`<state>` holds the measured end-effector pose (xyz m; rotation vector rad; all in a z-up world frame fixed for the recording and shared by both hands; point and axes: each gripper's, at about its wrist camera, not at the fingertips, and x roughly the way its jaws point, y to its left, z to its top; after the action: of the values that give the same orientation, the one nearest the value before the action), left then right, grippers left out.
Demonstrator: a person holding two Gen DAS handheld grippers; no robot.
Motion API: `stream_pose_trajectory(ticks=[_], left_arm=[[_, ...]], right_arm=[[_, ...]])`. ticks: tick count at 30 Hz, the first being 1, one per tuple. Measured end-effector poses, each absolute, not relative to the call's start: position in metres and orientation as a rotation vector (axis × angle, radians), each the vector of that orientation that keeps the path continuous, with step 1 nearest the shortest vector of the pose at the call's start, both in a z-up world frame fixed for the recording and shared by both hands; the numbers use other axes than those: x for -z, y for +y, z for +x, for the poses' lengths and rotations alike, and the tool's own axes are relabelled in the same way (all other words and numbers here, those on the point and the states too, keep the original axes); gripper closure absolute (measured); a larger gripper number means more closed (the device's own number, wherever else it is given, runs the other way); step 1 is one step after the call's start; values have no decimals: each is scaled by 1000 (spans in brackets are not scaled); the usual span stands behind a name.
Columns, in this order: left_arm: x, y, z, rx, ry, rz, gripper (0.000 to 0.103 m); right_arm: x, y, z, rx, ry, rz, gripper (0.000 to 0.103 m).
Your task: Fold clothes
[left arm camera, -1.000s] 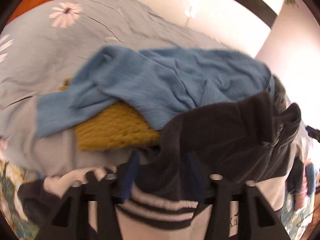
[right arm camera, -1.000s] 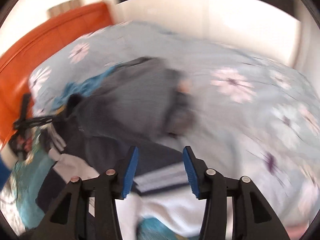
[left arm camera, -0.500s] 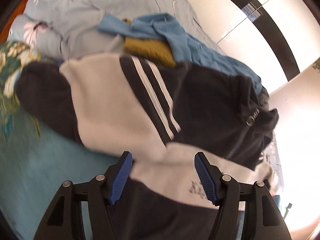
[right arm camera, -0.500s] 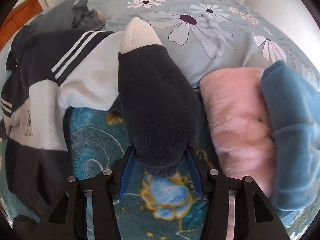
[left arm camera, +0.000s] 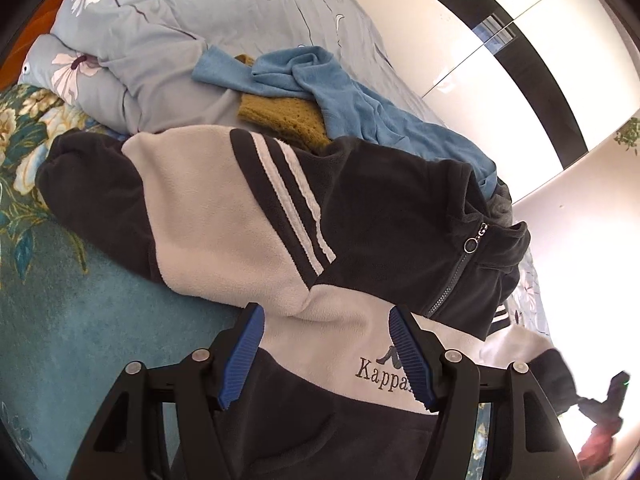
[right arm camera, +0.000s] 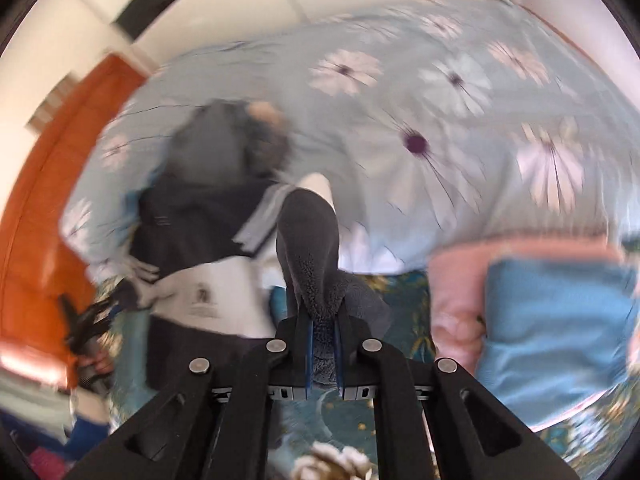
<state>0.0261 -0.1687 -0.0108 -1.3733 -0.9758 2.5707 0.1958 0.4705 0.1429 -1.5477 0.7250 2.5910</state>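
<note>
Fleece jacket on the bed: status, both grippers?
Right gripper shut on the dark sleeve. Left gripper open over the fleece jacket, gripping nothing. Blue top and mustard knit lie behind the jacket, not blocking.

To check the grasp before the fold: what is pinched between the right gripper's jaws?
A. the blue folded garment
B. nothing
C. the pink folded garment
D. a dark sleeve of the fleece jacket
D: in the right wrist view the right gripper is shut on the dark sleeve of the fleece jacket, while the pink folded garment lies apart.
</note>
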Motion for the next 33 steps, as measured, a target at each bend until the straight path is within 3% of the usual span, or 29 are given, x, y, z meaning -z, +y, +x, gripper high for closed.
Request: stream_pose_trajectory(ticks=[3, 10, 16, 23, 25, 27, 28, 33], left_arm=[[16, -173, 30, -2557, -1015, -1366, 34], [30, -183, 30, -2518, -1088, -1361, 34], [33, -197, 31, -2493, -1142, -1346, 34], [46, -196, 23, -2438, -1174, -1358, 34], [51, -191, 19, -2404, -1184, -1358, 33], [57, -183, 12, -2356, -1198, -1353, 32], [60, -178, 9, -2332, -1205, -1351, 32], [77, -148, -17, -2230, -1184, -1391, 31]], right_arm=[[-189, 450, 174, -2683, 772, -1582, 95], [-184, 336, 81, -2836, 838, -1857, 94], [-104, 214, -10, -2787, 919, -2187, 94], [-22, 133, -58, -2632, 677, -2334, 89], [-11, 127, -64, -2619, 661, -2341, 81], [-5, 132, -65, -2633, 713, -2353, 63], [-7, 134, -63, -2660, 734, -2346, 59], [-26, 172, -41, -2732, 739, -2184, 56]])
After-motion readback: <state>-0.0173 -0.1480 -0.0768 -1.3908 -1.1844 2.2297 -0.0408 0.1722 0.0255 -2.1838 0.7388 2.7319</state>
